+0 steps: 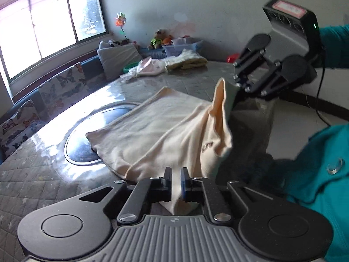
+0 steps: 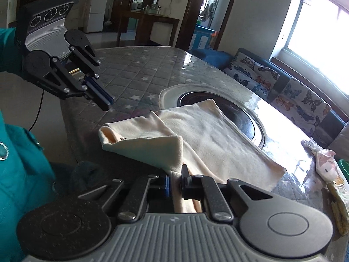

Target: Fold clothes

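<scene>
Garment (image 1: pixel 152 126) pinched near its front edge in both tongs: left gripper (image 1: pixel 176 185) and right gripper (image 2: pixel 174 181) each closed on cloth. Rest lying flat on quilted table (image 1: pixel 32 185). Mid-fold, apparently; next, carrying both held corners evenly across to the far edge.

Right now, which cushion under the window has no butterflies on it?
The plain grey cushion, the farthest one along. The middle cushion and the nearest cushion are both covered in butterfly prints.

Cream garment (image 1: pixel 157 131) (half folded) lies on the table, near edge lifted.
</scene>
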